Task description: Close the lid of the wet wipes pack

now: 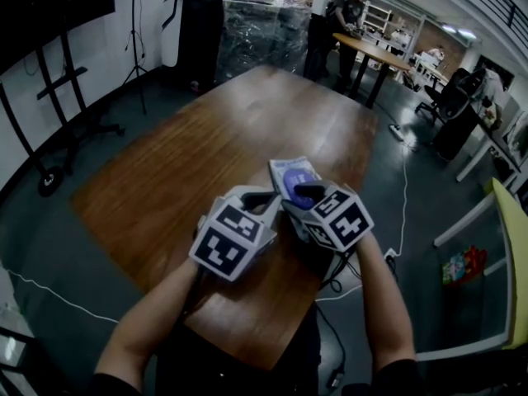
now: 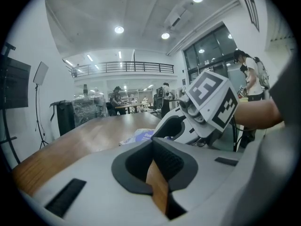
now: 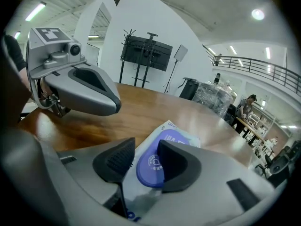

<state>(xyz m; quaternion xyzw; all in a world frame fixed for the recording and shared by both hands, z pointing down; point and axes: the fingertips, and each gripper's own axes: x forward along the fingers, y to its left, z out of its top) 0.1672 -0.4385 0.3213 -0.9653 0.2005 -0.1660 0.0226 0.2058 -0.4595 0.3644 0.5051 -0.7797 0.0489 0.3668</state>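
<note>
The wet wipes pack [image 1: 290, 174] lies flat on the wooden table [image 1: 206, 155], white with a purple oval lid [image 3: 151, 163] that looks level with its top. My right gripper [image 3: 146, 154] hovers just above the pack, open, with the lid showing in the gap between its jaws. In the head view, this right gripper [image 1: 307, 193] covers the pack's near end. Just left of the pack, my left gripper [image 1: 257, 198] has nothing in it. In its own view, the left gripper [image 2: 153, 147] has its jaws meeting at the tips, and the pack [image 2: 138, 135] lies ahead, partly behind the right gripper.
The table's near edge [image 1: 247, 349] is close under my arms, and its right edge [image 1: 375, 180] is near the pack. A cable [image 1: 404, 196] runs over the floor at right. A wrapped pallet [image 1: 260, 23], a screen stand [image 1: 49, 81] and people at a far table [image 1: 375, 52] are well away.
</note>
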